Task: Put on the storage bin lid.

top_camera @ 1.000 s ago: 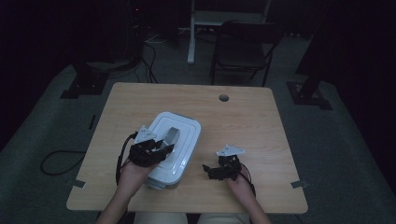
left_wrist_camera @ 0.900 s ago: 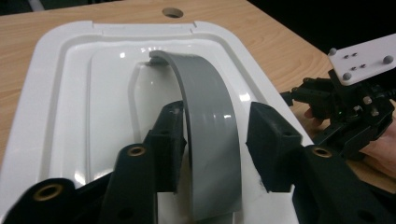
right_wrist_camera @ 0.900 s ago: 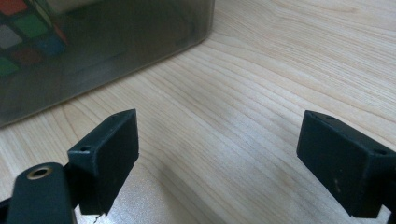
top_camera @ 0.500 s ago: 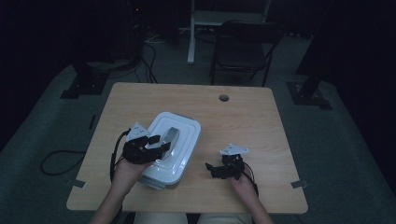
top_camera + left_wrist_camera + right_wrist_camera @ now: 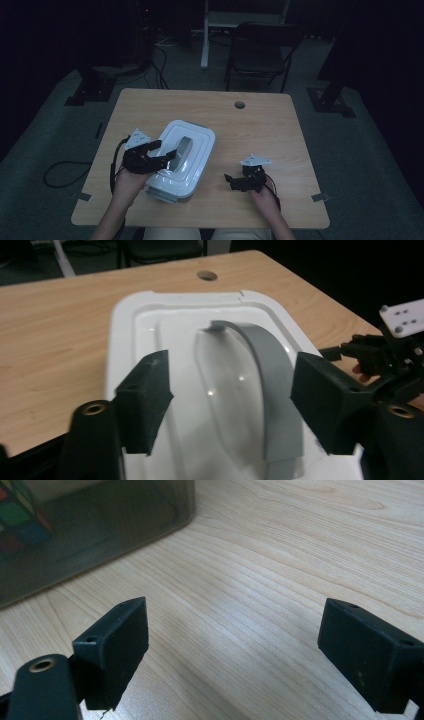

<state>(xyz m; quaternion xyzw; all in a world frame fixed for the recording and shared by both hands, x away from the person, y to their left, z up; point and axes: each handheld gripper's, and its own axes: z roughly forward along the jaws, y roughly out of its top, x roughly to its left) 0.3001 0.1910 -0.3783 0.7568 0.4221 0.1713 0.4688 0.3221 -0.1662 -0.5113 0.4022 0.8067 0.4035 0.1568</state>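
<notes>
Tools first: the left tool [image 5: 230, 405] hangs over the near end of the box [image 5: 182, 160], its jaws having just been opening, now apart either side of the grey handle [image 5: 272, 390] without pressing it. The right tool [image 5: 235, 655] sits wide open on bare counter [image 5: 280, 555], holding nothing. The box lies slightly left of the counter's middle: white lid, smoky see-through walls, something colourful inside. It looks like stiff, smooth plastic, probably light; the arched handle seems the sure place to grip.
</notes>
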